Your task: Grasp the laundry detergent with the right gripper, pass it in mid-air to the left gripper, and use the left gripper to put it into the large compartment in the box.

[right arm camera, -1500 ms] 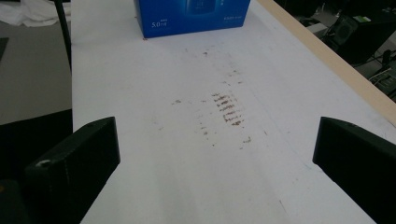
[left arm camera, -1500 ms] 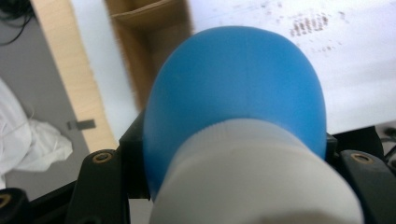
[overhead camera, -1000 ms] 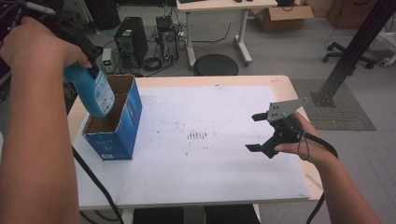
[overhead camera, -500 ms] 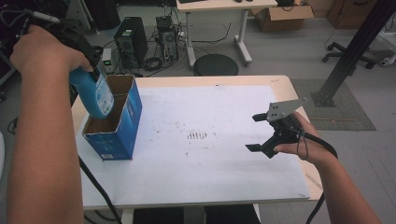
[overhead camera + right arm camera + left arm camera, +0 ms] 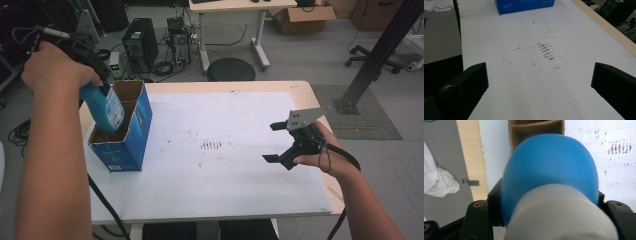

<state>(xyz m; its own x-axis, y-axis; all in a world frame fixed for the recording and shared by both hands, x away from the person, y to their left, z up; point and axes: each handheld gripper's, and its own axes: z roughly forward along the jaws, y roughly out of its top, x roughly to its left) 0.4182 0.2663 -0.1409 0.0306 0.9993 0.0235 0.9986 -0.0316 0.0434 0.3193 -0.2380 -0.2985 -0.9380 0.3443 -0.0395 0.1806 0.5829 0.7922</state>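
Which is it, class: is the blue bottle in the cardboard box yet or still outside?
Partly in. The blue bottle, tilted in the left gripper, has its base below the rim of the blue cardboard box; its upper body stays above.

Computer tower, round stool

Lab or tech office: grey carpet floor, computer towers with tangled cables behind the counter, rolling chair, cardboard box, second desk, black metal frame post.
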